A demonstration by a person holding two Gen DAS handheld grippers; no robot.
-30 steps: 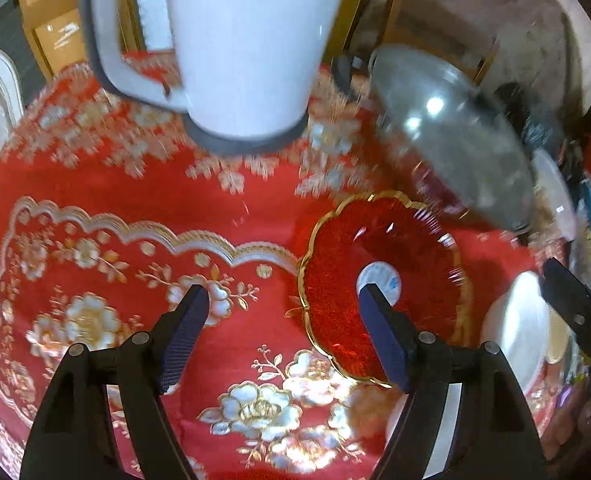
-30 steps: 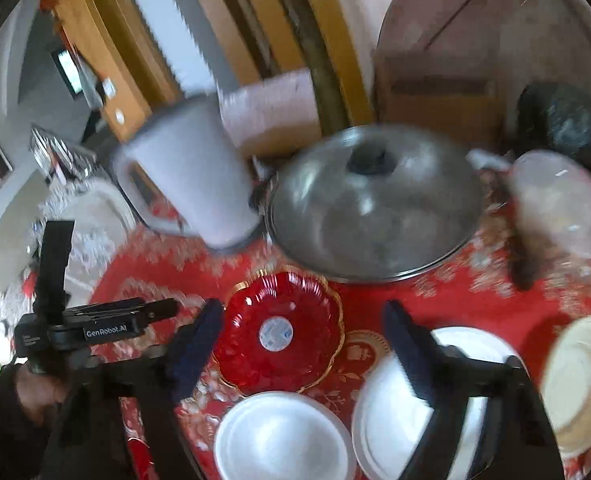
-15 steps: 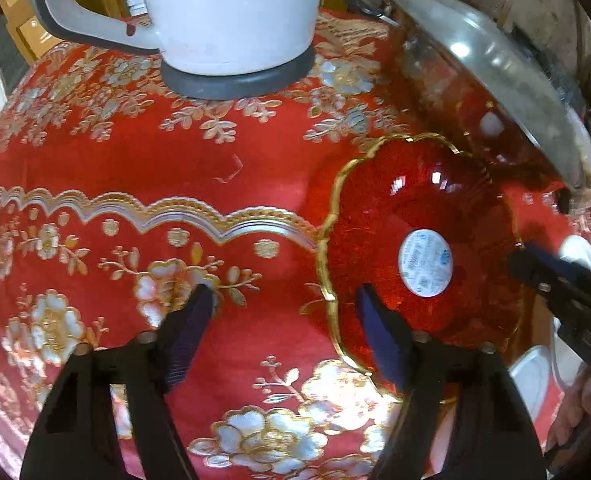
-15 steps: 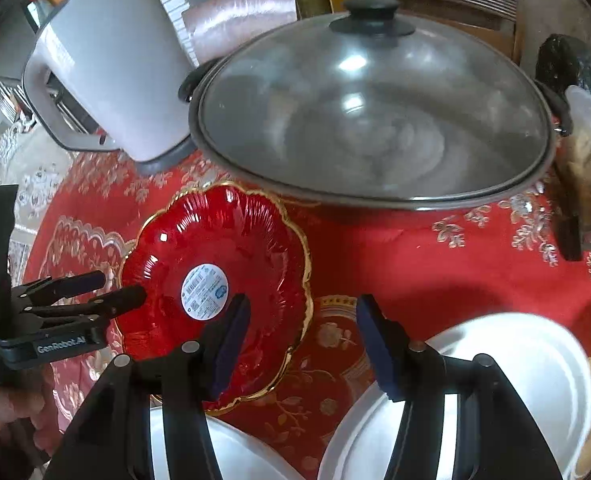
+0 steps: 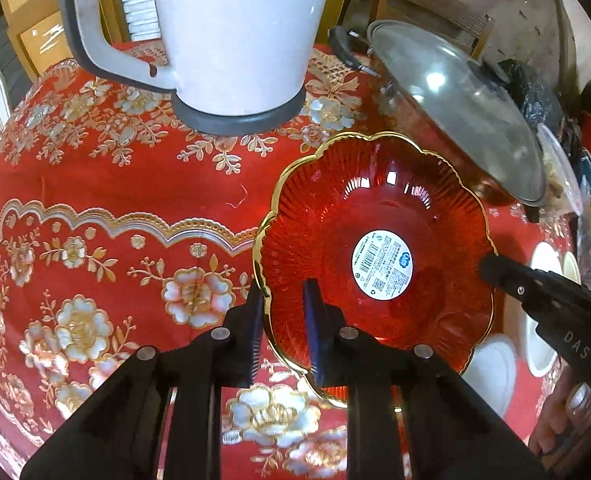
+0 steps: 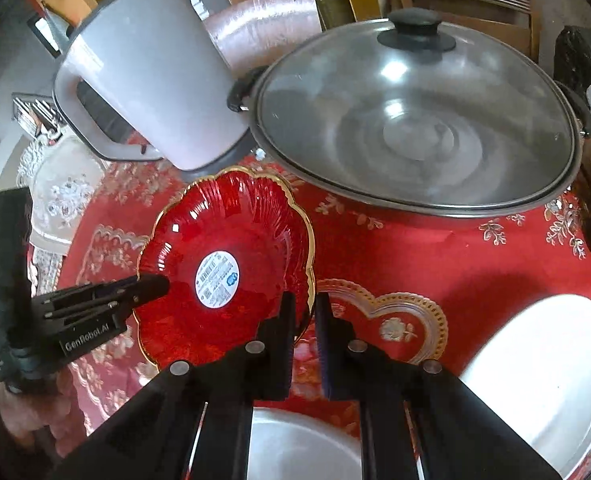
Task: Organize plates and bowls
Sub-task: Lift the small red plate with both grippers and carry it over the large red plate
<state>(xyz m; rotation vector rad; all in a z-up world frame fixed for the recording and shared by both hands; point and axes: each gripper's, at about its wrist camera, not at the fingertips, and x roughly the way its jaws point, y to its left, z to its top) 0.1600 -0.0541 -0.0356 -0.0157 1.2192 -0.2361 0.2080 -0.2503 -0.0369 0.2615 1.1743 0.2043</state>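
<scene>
A red scalloped glass plate with a gold rim and a round white sticker lies on the red flowered tablecloth; it also shows in the right wrist view. My left gripper is shut on the plate's left rim, one finger inside and one outside. My right gripper is shut on the plate's opposite rim, and it shows in the left wrist view. A white plate and a white bowl sit near the front.
A white kettle stands just behind the plate. A large wok with a glass lid sits to the plate's back right, very close. More white dishes lie at the right. Chairs stand beyond the table.
Both grippers have moved in over the red plate's opposite rims and closed from wide open onto them. The views have drawn closer to the plate.
</scene>
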